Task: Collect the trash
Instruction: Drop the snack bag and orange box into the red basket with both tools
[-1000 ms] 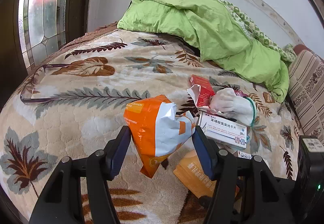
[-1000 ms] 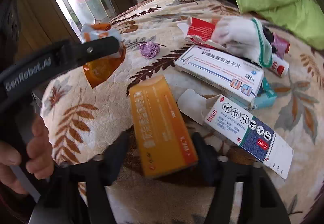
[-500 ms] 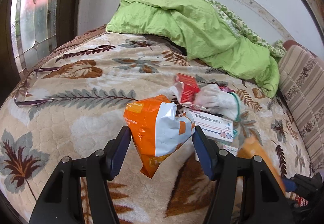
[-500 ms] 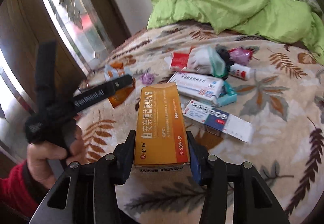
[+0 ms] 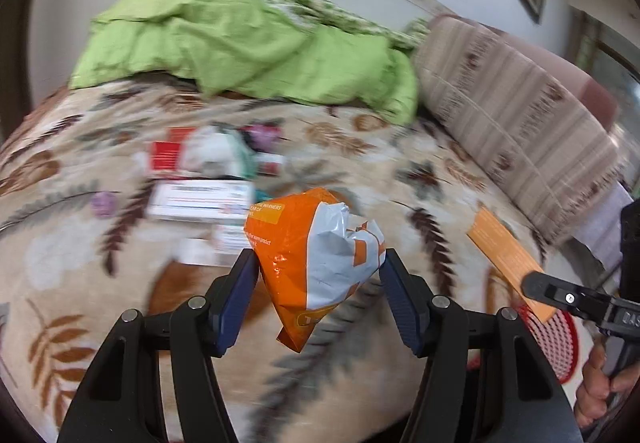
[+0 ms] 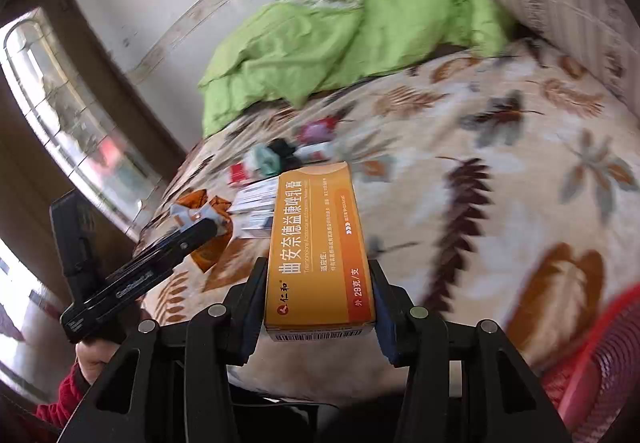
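Note:
My left gripper is shut on a crumpled orange and white packet, held above the leaf-patterned bedspread. My right gripper is shut on a long orange medicine box. The left wrist view shows that same box at the right, over a red mesh basket. The basket also fills the lower right corner of the right wrist view. More trash lies blurred on the bed: a white box, a red box, a white glove and a purple wad.
A green quilt is heaped at the far end of the bed. A striped cushion runs along the right side. A patterned glass window stands at the left. A hand and a red sleeve show at the edges.
Both grippers have swung right, away from the trash pile, each keeping its hold. The orange box has been lifted off the bed. The red basket has come into view.

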